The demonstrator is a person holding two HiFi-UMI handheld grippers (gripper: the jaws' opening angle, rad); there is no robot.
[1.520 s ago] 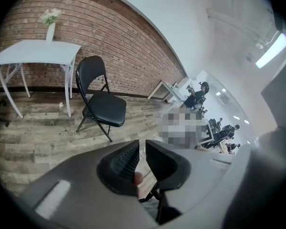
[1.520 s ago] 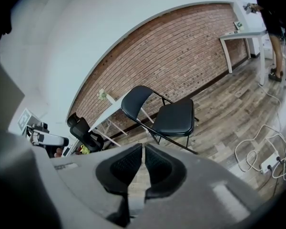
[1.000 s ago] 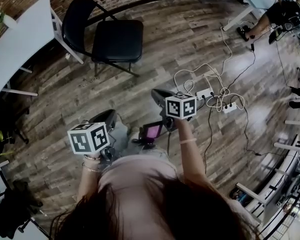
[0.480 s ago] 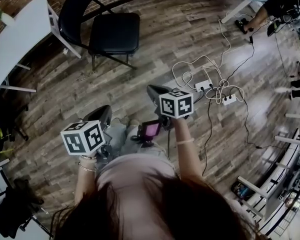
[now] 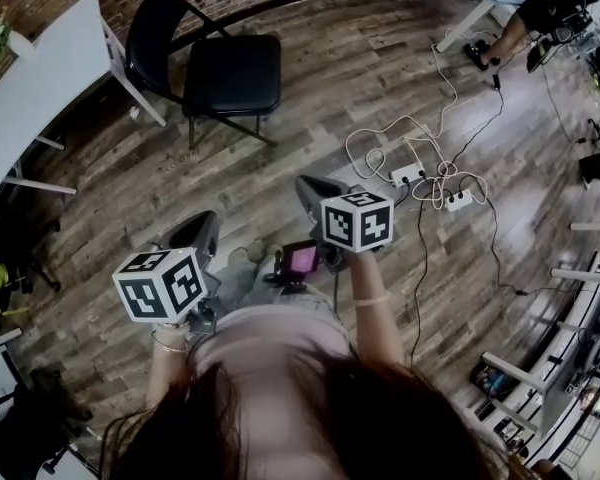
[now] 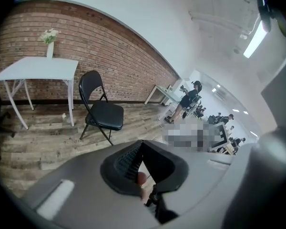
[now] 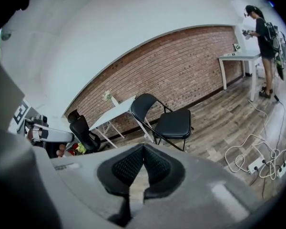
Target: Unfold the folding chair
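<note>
Folding chair (image 5: 225, 73) stands open on the wooden floor (image 5: 310, 98): seat down and level, backrest upright, just beside the white desk (image 5: 40, 88) by the brick wall.

We judge the unfolding step complete.

Left gripper (image 6: 142, 149): jaws clenched together, nothing between them. Right gripper (image 7: 143, 151): likewise closed on nothing. Both are held close to the person's body, well apart from the chair and pointing toward it.

Remaining work, in our judgement: none on the chair itself, at most a check that the seat is pushed fully down. If so, the next move calls for stepping up to the chair and pressing on the seat's front edge. Cables (image 5: 420, 178) on the floor lie off to the right, clear of that path.
</note>
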